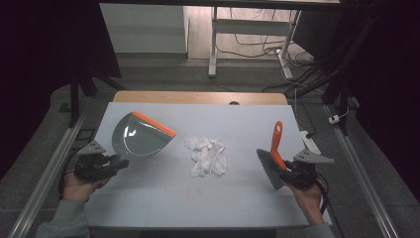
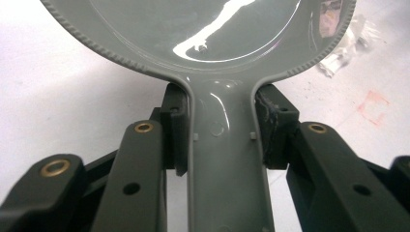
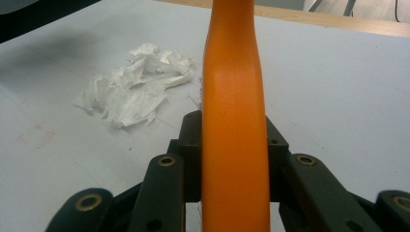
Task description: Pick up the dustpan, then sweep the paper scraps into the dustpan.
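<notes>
On the pale grey surface, with the left tool clamped on the grey plastic dustpan's handle and the right tool on the orange-handled brush, tilt the pan's orange lip down beside the crumpled white paper scraps lying between them, then sweep gently leftward.

I can read no text, label, brand or number anywhere here. The grey dustpan clamped in my left gripper bears no readable lettering, and the orange brush handle in my right gripper is plain. Just beside the dustpan, on the white table, there is a faint reddish square mark, but it spells nothing I can make out.
</notes>
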Available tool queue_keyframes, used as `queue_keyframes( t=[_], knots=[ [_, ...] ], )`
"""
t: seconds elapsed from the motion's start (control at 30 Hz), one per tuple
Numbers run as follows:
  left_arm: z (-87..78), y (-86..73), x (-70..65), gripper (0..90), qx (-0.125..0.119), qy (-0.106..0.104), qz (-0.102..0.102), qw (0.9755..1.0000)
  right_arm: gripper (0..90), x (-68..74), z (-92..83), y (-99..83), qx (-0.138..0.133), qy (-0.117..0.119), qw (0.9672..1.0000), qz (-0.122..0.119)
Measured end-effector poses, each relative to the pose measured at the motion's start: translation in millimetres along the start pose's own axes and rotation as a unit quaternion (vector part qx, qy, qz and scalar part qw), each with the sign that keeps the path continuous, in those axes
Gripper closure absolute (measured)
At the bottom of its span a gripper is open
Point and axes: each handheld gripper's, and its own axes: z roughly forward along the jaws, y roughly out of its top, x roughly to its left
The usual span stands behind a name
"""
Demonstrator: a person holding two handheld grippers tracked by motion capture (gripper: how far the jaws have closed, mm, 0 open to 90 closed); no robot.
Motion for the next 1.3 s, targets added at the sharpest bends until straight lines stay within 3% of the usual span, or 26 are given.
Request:
queue_keyframes(
  t=[0.37, 0.77, 0.9, 1.3],
  knots=[
    [-5.2, 2.0, -14.1, 61.7, 0.013, -0.059, 0.039, 0.9974, 69.8, 0.7, 1.4, -0.5, 0.003, 0.0, 1.0, -0.003],
    [3.7, 3.1, -26.8, 61.7, 0.042, -0.057, 0.065, 0.9954, 69.8, 2.4, 1.3, 1.7, -0.003, 0.006, 1.0, -0.002],
    [5.0, 1.0, -30.0, 61.7, 0.05, -0.055, 0.062, 0.9953, 69.8, 4.0, 1.6, 3.6, -0.007, 0.01, 0.9999, 0.002],
    [11.3, -7.6, -35.8, 61.7, 0.073, -0.074, 0.079, 0.9914, 69.8, 10.0, 11.1, 7.7, 0.001, 0.017, 0.9998, -0.006]
  ],
)
